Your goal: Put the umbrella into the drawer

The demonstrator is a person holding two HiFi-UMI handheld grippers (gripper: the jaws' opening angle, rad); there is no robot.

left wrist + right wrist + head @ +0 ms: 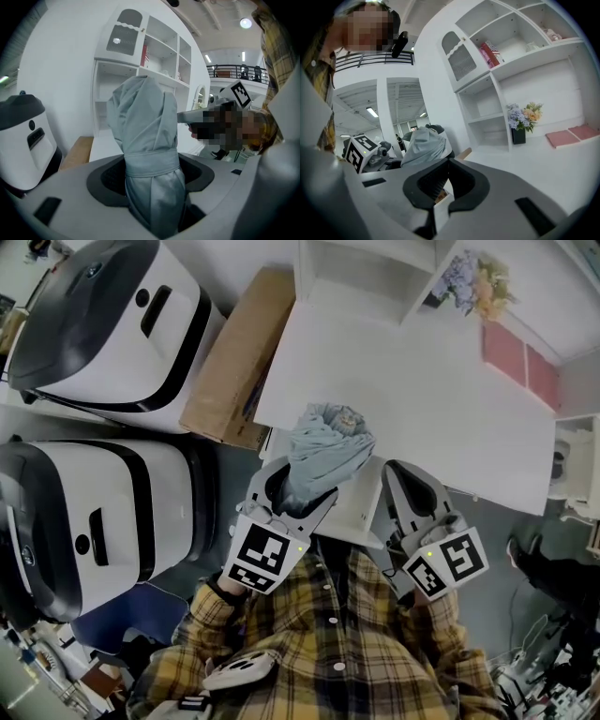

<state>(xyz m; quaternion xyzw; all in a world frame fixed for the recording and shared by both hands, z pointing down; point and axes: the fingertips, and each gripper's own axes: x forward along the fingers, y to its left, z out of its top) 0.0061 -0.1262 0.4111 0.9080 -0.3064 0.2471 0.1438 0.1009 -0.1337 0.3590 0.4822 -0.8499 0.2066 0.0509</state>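
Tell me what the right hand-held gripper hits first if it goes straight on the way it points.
The right hand-held gripper would probably meet the white desk first, just past its near edge; if it clears that, the shelf unit behind. Depth is unclear.

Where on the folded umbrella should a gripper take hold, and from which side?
Best at the strap band, where the umbrella is cinched narrowest and firmest; the fabric above bulges loose and would likely slip. Come from the tapered end below, jaws either side, as the left gripper holds it.
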